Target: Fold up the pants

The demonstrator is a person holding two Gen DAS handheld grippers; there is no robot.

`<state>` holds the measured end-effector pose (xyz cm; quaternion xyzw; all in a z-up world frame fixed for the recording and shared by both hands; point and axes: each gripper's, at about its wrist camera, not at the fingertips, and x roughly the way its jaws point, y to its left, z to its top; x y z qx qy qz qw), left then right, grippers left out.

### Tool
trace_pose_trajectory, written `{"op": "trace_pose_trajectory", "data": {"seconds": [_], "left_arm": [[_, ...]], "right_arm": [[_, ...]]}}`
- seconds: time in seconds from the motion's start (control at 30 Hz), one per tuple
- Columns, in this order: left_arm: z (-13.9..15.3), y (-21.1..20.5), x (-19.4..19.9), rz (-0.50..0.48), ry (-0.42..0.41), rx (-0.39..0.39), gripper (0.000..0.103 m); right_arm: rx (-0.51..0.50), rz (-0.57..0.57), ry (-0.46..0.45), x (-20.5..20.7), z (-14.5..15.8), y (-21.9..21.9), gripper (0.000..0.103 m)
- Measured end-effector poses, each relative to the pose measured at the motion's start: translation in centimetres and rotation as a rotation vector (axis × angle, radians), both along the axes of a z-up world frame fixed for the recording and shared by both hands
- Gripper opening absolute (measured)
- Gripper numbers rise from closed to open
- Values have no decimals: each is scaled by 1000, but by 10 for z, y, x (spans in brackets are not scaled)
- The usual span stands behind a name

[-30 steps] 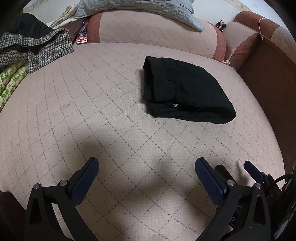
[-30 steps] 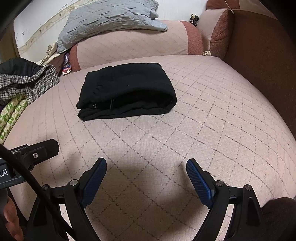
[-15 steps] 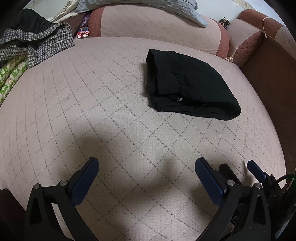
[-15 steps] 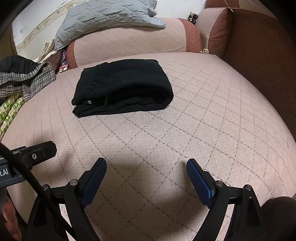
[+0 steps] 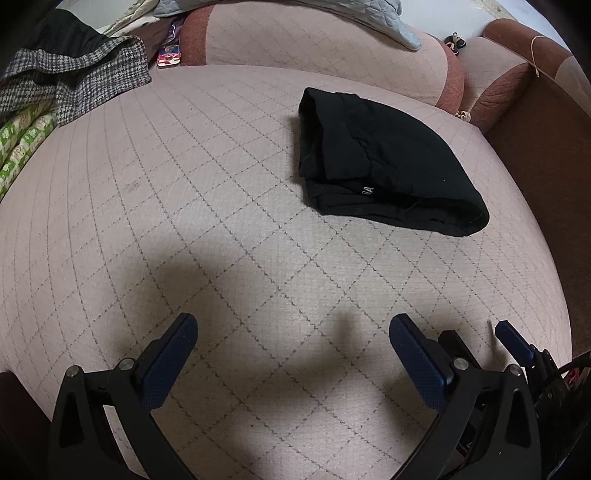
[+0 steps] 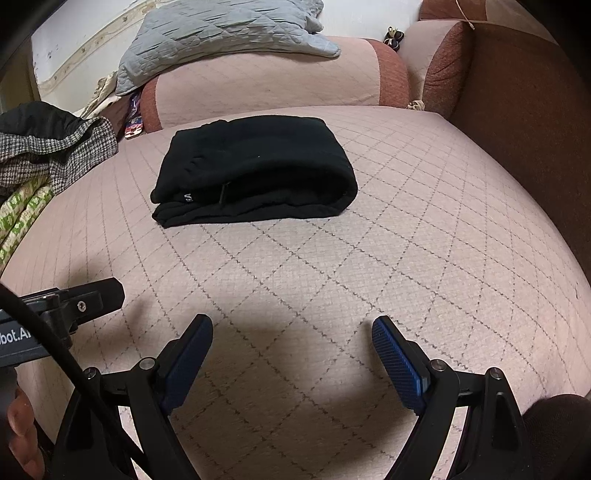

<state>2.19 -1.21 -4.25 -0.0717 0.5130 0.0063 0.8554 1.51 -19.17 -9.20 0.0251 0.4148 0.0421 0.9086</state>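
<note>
The black pants [image 5: 384, 166] lie folded into a compact stack on the pink quilted sofa seat [image 5: 184, 206], toward the far right in the left wrist view. In the right wrist view the pants [image 6: 255, 170] lie ahead, left of centre. My left gripper [image 5: 293, 328] is open and empty, well short of the pants. My right gripper [image 6: 291, 328] is open and empty, also well short of them. Part of the right gripper [image 5: 513, 341] shows at the lower right of the left wrist view, and part of the left gripper [image 6: 74, 302] at the left of the right wrist view.
A houndstooth garment [image 5: 70, 77] and green-patterned cloth [image 5: 22, 147] lie at the left. A grey quilted blanket [image 6: 221, 33] rests on the back cushion [image 6: 266, 92]. The brown armrest [image 6: 524, 103] runs along the right. A small packet [image 5: 170, 55] sits at the back.
Both grippers have drawn slightly back and tilted; the folded pants sit a little higher in both views. The pants have not moved on the seat. Both grippers stay open.
</note>
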Motion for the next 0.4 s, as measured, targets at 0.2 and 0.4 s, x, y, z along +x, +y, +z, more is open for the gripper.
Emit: {"op": "trace_pose_trajectory", "data": {"seconds": [0.2,0.4], "left_arm": [[-2,5,4,12,-11,15,103],[-1,15,6,36,-31,20,103]], "right_arm": [[-4,13,-3,-4,2,6,92],[-29,65,-4,-1,5,20,92]]}}
